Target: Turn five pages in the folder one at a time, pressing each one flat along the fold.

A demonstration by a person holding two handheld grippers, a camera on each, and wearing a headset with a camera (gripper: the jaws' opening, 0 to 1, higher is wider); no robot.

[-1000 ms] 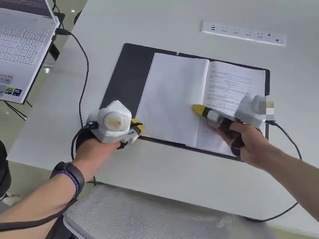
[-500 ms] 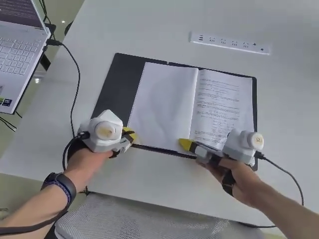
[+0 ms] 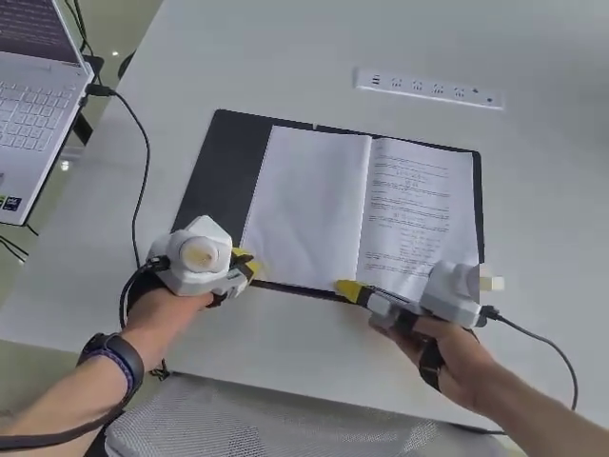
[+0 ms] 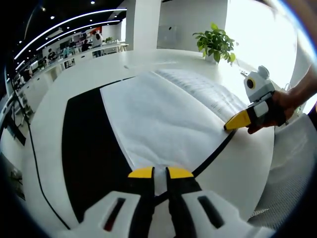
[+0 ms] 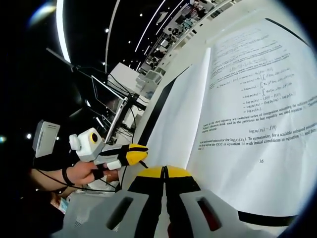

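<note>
A black folder (image 3: 224,162) lies open on the white table, with a blank white page (image 3: 304,205) on the left and a printed page (image 3: 419,214) on the right. My right gripper (image 3: 346,288) is shut, its yellow tip resting at the near end of the fold, by the folder's front edge. In the right gripper view the shut jaws (image 5: 165,171) point along the printed page (image 5: 257,114). My left gripper (image 3: 245,264) is shut at the folder's near left edge. Its own view shows its tips (image 4: 159,172) close together just before the blank page (image 4: 163,119).
A laptop (image 3: 29,105) sits at the far left, and a black cable (image 3: 143,162) runs past the folder. Behind the folder lies a white power strip (image 3: 428,89). A mesh chair back (image 3: 285,419) is below the table's front edge. A potted plant (image 4: 216,43) stands at the far end.
My right gripper has slid down the fold from the middle of the page to the folder's near edge. The left gripper has stayed at the near left edge. The head camera shifted.
</note>
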